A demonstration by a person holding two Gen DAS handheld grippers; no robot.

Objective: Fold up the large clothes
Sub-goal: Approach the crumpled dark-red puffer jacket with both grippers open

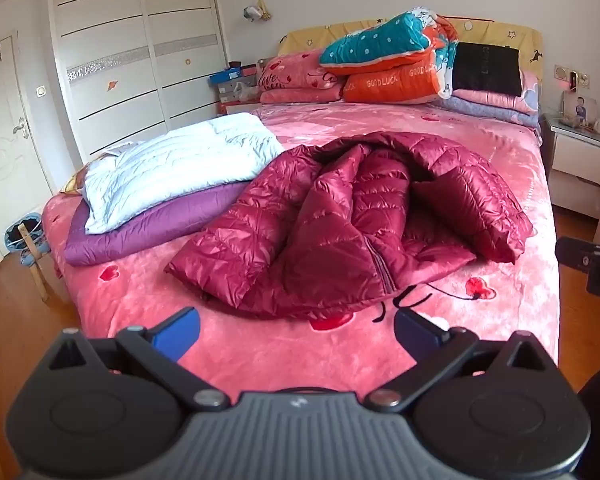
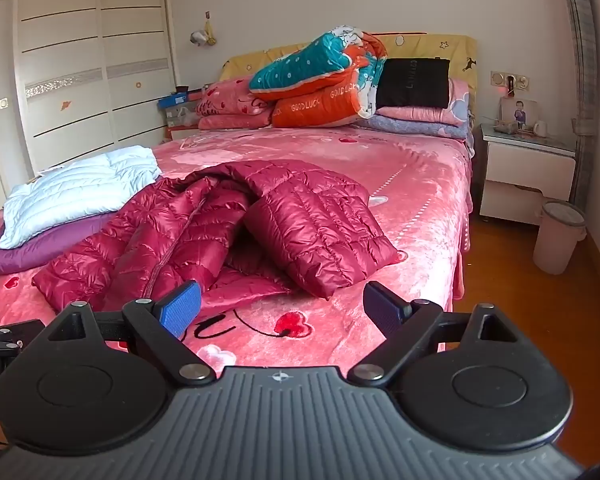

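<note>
A crumpled dark red quilted down jacket (image 1: pixel 352 216) is seen lying on the pink heart-print bedspread (image 1: pixel 260 356), just ahead of both tongs. The left gripper (image 1: pixel 296 330) is held wide open above the bedspread, nothing between its blue pads. The right gripper (image 2: pixel 282 306) is likewise spread wide and empty. Beyond and to the left, a folded pale blue jacket (image 1: pixel 172 168) is stacked on a purple one (image 1: pixel 140 232).

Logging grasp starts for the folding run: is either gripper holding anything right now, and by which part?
Nothing is held. The left gripper and right gripper are both open, short of the crumpled red down jacket on the bed.
</note>
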